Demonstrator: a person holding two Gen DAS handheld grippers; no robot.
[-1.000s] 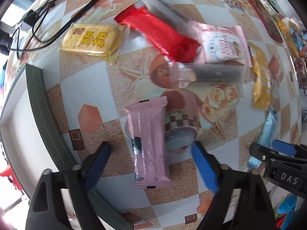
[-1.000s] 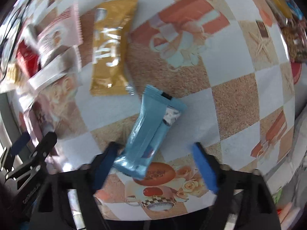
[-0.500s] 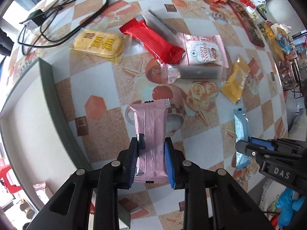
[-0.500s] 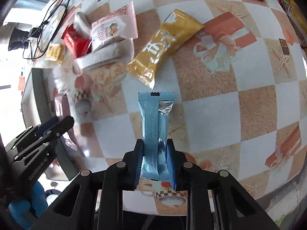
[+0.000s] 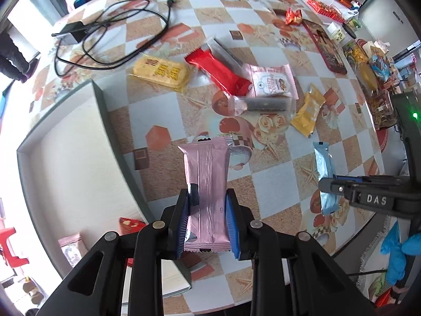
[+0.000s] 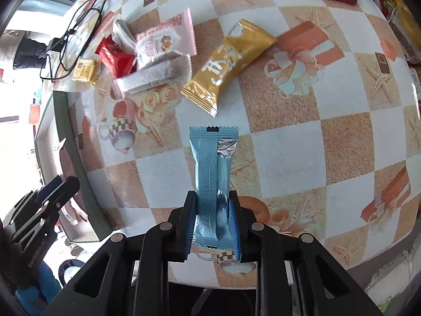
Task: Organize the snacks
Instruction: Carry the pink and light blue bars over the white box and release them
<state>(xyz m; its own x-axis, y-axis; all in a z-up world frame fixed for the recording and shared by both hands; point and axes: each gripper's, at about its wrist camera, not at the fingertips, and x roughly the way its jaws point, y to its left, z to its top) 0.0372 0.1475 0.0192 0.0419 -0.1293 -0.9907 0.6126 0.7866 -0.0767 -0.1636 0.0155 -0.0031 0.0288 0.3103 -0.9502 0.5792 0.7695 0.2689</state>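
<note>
Holding: two wrapped snacks are clamped at once, one in each tong, both hanging clear above the table.
Left gripper: jaws closed on the pink wrapper, pinching its near end across the narrow width, so most of the packet sticks out forward; probably gripped there to keep it from folding.
Right gripper: jaws closed on the light blue wrapper in the same way, near end pinched, far crimped edge free.
Box: a shallow white-lined box with a dark green rim sits on the left gripper's side of the table; a few small packets already lie in its near corner, so it looks like the place for sorted snacks.
Tablecloth: a checked, printed cloth, bare directly under both held packets.
Loose snacks: farther off lie a gold packet, a clear sleeve with a dark bar, a pink-and-white biscuit pack, a red bar and a yellow cracker pack, bunched together and still unsorted.
Far edge: a black charger and cable, not part of the job.
Next, by my judgement: carry both packets over the green rim and release.
</note>
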